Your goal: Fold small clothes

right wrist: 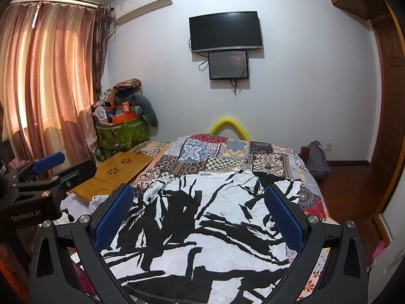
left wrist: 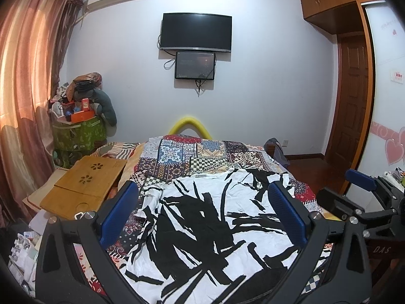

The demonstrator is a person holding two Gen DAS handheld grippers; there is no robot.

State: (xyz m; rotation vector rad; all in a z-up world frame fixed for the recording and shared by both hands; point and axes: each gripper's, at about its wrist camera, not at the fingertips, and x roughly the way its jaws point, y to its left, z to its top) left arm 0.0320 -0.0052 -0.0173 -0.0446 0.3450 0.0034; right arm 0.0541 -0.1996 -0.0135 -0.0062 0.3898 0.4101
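Black-white shirt (left wrist: 215,228) near hem cut off; left gripper (left wrist: 205,197), right gripper (right wrist: 200,200) gape wide, empty

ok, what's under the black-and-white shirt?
The black-and-white shirt lies spread on a patchwork quilt, which shows beyond its collar and along both sides. Whatever lies directly beneath the shirt is covered.

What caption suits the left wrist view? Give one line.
Open left hand-held gripper above a black-and-white shirt spread on the quilt.

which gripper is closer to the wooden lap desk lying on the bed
Left. The left gripper hangs beside the wooden lap desk; the right gripper is farther right, over the shirt.
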